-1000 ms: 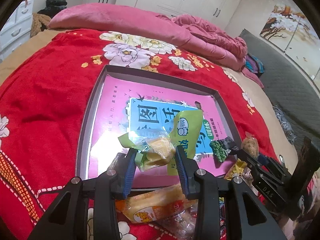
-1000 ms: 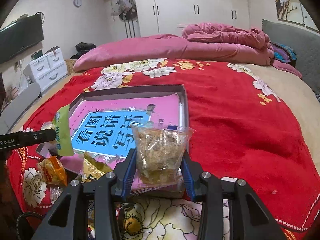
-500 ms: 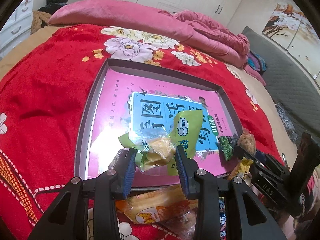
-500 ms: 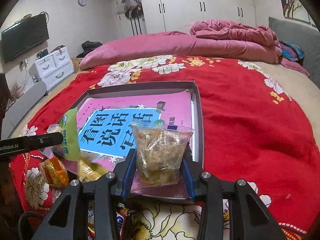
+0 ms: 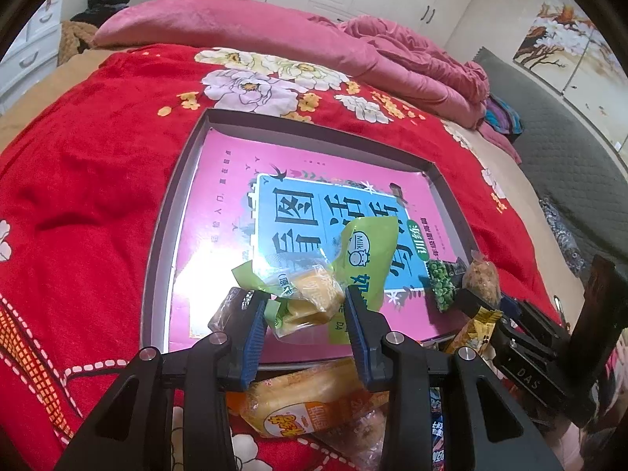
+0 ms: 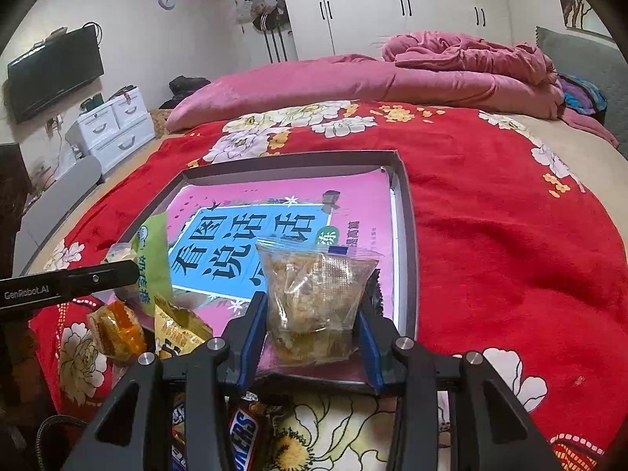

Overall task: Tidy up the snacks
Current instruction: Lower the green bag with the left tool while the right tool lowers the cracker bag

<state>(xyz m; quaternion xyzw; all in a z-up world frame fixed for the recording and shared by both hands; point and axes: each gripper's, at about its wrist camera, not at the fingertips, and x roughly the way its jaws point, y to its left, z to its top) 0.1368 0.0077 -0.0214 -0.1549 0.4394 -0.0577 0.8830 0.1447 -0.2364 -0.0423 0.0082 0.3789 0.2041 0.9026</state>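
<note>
On the bed's red flowered blanket (image 6: pixel 510 235), below white wardrobes (image 6: pixel 392 8), our left tongs (image 5: pixel 306 310) pinch a green-wrapped cake (image 5: pixel 314 294) lying crosswise, and our right tongs (image 6: pixel 312 325) clamp an upright clear snack bag (image 6: pixel 314 294), both over the near edge of the gray tray (image 6: pixel 408 235).

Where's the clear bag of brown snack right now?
Clamped in the right gripper: the clear snack bag sits centre-bottom of the right wrist view, over the near right corner of the grey tray holding the pink book.
</note>
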